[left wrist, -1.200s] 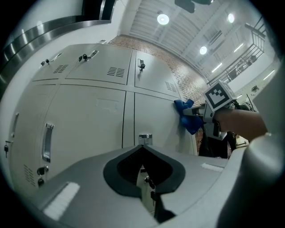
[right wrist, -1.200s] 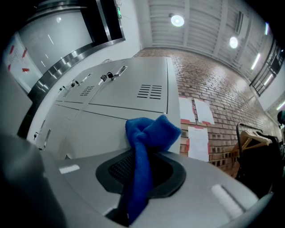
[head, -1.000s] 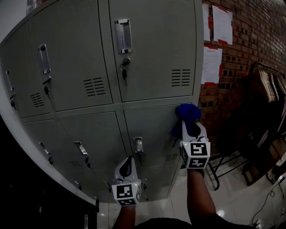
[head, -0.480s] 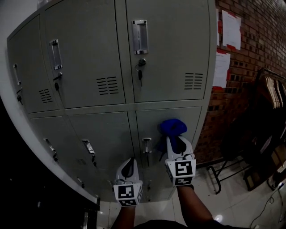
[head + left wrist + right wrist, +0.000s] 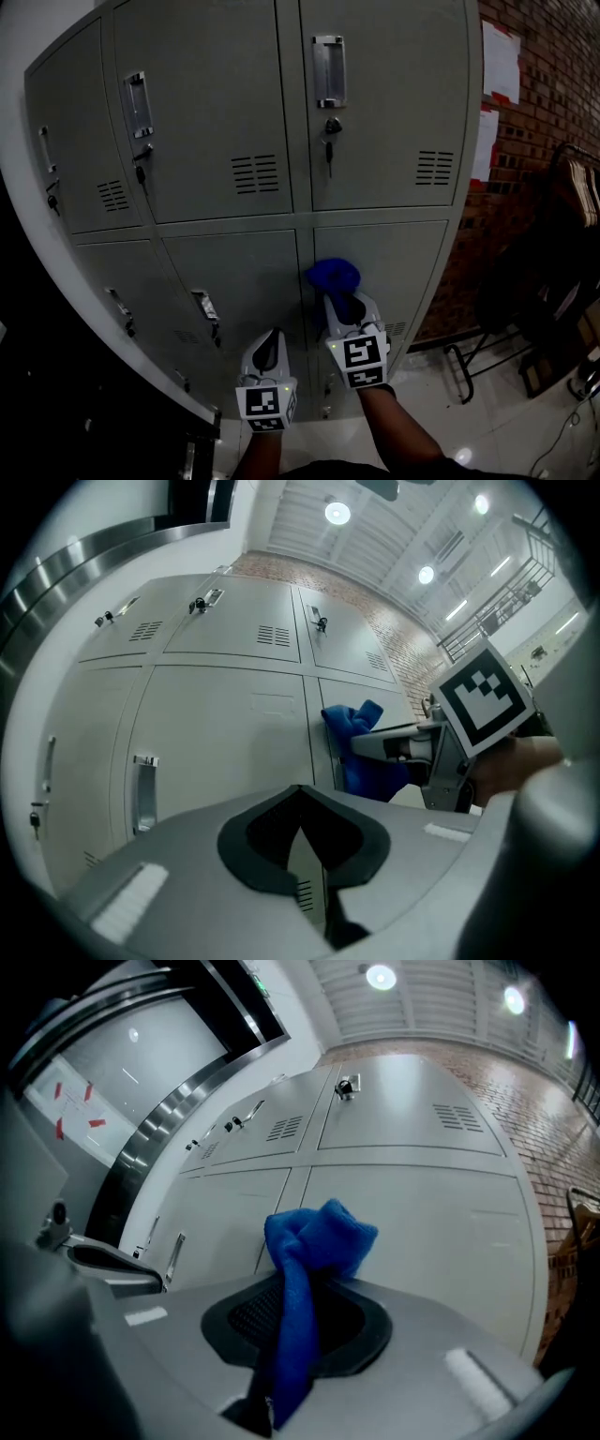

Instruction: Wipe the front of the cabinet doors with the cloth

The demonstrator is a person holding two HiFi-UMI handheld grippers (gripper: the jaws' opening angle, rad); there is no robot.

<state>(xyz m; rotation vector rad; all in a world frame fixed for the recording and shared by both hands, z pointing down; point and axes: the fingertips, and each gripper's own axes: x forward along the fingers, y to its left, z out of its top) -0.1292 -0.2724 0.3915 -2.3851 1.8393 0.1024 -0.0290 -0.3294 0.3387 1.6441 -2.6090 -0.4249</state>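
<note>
A grey metal locker cabinet (image 5: 375, 141) with several doors fills the head view. My right gripper (image 5: 339, 302) is shut on a bunched blue cloth (image 5: 333, 277), which presses on the lower right door (image 5: 403, 258) near its left edge, by the seam. In the right gripper view the blue cloth (image 5: 314, 1241) sticks out past my right gripper (image 5: 295, 1312) toward the door (image 5: 422, 1213). My left gripper (image 5: 267, 345) hangs lower and to the left, off the lower middle door (image 5: 244, 277), shut and empty. In the left gripper view my left gripper (image 5: 302, 834) has its jaws together, with the blue cloth (image 5: 352, 726) to its right.
Handles and keyed locks (image 5: 329, 127) stick out from the doors. A brick wall with pinned papers (image 5: 502, 64) stands right of the cabinet. A rack of hangers (image 5: 574, 187) and a dark metal frame (image 5: 467, 361) stand on the glossy floor at the right.
My right gripper has slid the cloth leftward across the lower right door, from its right side to its left edge. My left gripper has hardly moved.
</note>
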